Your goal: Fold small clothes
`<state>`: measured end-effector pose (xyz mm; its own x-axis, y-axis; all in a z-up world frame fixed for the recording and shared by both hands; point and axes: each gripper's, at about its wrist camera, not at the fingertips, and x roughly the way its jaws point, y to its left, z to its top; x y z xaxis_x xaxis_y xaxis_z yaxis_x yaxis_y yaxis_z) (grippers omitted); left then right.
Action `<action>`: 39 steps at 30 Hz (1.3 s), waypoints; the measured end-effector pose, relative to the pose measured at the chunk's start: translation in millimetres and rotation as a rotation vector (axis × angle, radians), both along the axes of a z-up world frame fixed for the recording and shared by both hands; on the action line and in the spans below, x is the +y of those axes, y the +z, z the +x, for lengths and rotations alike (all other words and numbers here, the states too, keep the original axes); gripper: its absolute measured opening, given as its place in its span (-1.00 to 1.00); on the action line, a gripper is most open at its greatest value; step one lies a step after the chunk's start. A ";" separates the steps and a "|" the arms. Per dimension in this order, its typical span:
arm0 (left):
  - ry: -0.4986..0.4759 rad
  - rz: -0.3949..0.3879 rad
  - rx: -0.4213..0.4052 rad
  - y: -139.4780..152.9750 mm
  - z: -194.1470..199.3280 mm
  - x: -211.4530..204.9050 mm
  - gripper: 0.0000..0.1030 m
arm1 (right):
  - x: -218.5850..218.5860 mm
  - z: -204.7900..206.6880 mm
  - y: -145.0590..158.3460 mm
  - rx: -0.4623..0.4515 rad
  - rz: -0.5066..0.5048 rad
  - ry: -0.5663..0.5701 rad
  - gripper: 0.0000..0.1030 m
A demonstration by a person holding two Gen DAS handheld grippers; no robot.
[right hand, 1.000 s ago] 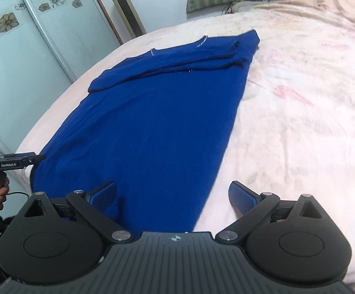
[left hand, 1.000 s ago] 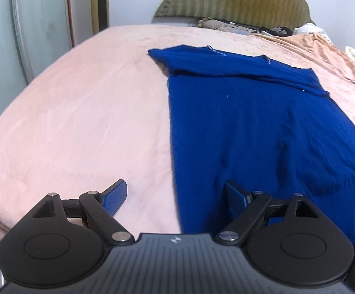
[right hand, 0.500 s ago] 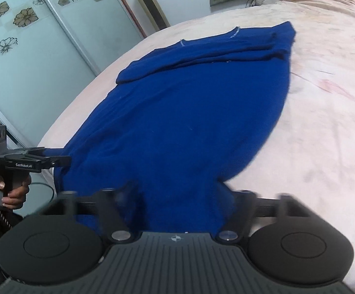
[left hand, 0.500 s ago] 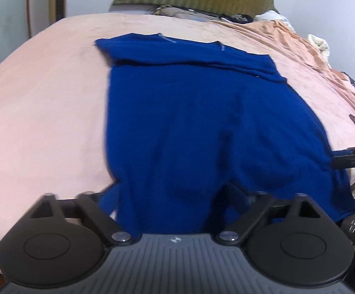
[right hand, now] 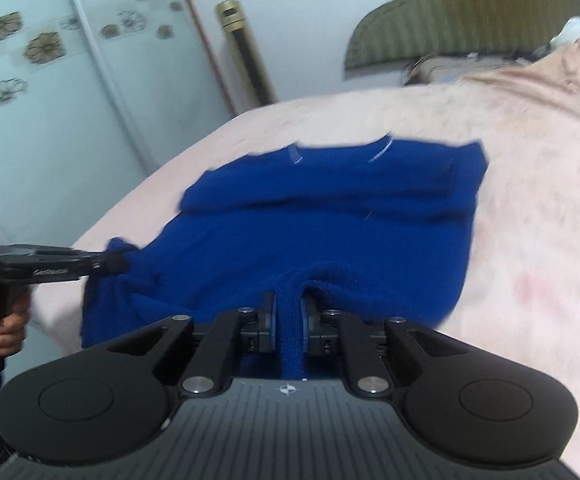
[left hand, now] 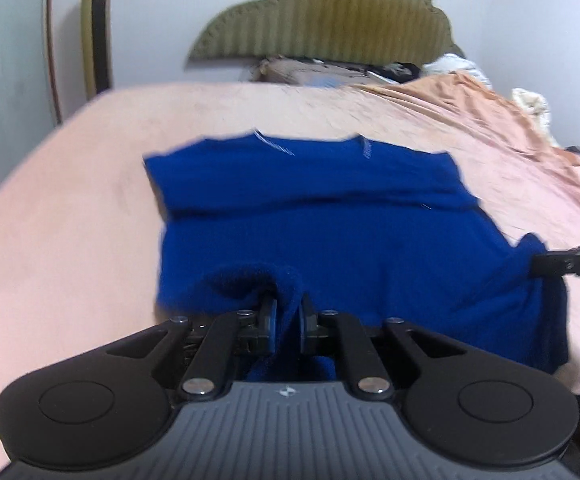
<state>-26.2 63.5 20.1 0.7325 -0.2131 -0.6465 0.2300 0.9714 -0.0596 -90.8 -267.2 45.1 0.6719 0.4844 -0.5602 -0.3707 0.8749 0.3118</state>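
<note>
A blue shirt (left hand: 330, 216) lies flat on the pink bed (left hand: 70, 200), its sleeves folded across the far end. My left gripper (left hand: 288, 312) is shut on the shirt's near hem at its left side and lifts the cloth. My right gripper (right hand: 288, 308) is shut on the near hem of the shirt (right hand: 330, 224) at its right side. The right gripper's tip also shows at the right edge of the left wrist view (left hand: 562, 264), and the left gripper shows at the left of the right wrist view (right hand: 70, 266).
An olive padded headboard (left hand: 322, 12) stands at the far end with rumpled clothes (left hand: 330, 70) in front of it. An orange sheet (left hand: 510, 128) is bunched at the far right. A wardrobe with flower-patterned sliding doors (right hand: 50, 80) stands to the left of the bed.
Both grippers were open near the hem a second ago. They have closed on the hem and lifted it, carrying it toward the collar end.
</note>
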 end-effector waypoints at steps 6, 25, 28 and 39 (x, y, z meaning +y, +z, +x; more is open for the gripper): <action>0.035 0.006 0.066 -25.1 41.9 -4.3 -0.74 | 5.9 50.9 -32.0 0.067 -0.095 -0.163 -0.36; 0.036 -0.246 0.174 -44.1 -28.9 59.1 0.47 | -18.6 -27.4 -57.3 0.148 0.048 -0.156 0.14; 0.008 -0.196 0.159 -44.2 -28.1 44.0 -0.06 | 4.3 -24.8 -57.5 0.139 0.005 -0.114 -0.33; -0.073 -0.228 0.089 -9.0 -54.3 33.2 -0.82 | 1.5 -39.3 -22.3 0.065 0.063 -0.035 -0.75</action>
